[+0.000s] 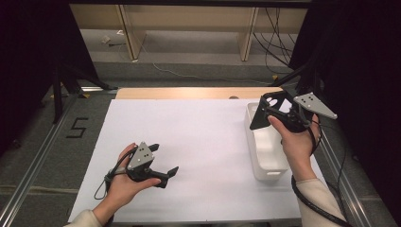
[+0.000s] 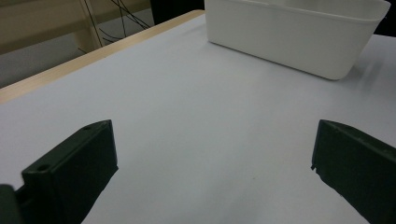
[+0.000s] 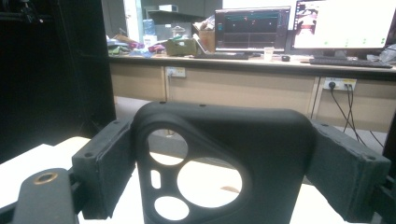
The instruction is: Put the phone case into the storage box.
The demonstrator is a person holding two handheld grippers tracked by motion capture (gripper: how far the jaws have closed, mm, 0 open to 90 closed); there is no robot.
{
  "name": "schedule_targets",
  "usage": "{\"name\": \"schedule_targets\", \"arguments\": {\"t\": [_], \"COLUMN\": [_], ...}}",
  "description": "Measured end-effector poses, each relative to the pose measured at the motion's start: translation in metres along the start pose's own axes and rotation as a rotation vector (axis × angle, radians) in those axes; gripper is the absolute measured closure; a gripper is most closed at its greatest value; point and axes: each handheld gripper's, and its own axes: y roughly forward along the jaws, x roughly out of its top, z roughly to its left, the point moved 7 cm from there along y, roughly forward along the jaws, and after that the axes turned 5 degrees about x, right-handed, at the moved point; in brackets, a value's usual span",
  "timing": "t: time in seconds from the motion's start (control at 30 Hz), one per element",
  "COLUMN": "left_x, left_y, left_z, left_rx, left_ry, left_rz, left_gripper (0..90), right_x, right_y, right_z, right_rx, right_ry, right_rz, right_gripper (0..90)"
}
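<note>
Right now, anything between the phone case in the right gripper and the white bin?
Nothing visible. The right gripper holds the black phone case between its fingers, right over the far end of the white bin, whose inside looks bare. The left gripper sits open, well off on the mat.

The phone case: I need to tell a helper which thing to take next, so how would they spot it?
Find the white bin at the right edge of the white table. Above its far end, the right gripper is shut on the phone case. It is flat, matte black, with a big camera cutout pierced by round holes, unlike the plain white bin below it.
</note>
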Motion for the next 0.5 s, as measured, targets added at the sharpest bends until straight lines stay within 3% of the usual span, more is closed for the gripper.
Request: {"name": "schedule_targets", "arguments": {"t": [0.5], "left_x": [0.0000], "left_y": [0.0001], "left_z": [0.0004], "left_rx": [0.002], "left_ry": [-0.002], "left_rz": [0.000], "left_gripper": [0.0], "right_x": [-0.0054], "right_y": [0.0009], "right_z": [-0.0061], "right_rx": [-0.018], "right_ry": [0.002], "right_rz": [0.014], "right_gripper": [15.9]}}
